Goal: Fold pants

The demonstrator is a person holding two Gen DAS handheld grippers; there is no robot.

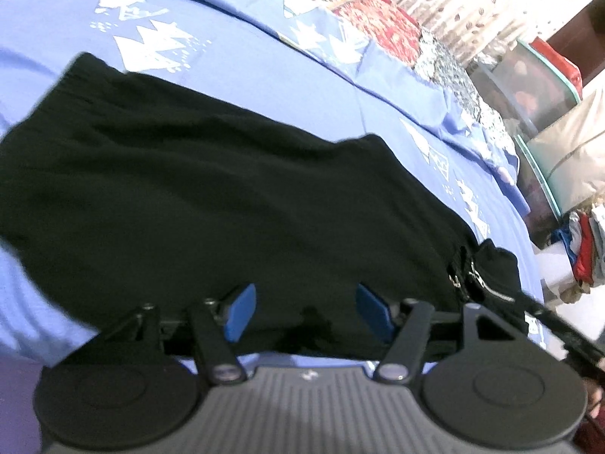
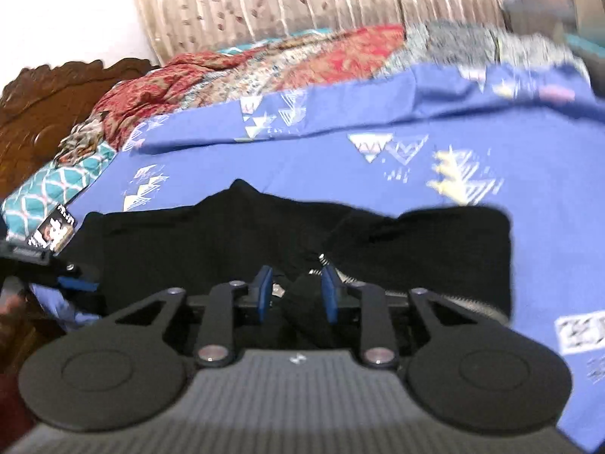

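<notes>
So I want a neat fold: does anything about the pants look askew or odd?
Yes. The black fabric pants lie rumpled on the blue patterned bedsheet: the far edge peaks into a hump and the zipper end is bunched up. The right tool has cloth between its fingers.

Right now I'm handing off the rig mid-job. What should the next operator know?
Left tongs: open, low over the near edge of the black pants, holding nothing.
Right tongs: part open around a bunch of the pants' fabric near the zipper; grip unclear.
The pants lie spread and rumpled on the blue bedsheet.
Done: no finished fold is visible.
Left: fold them.
</notes>
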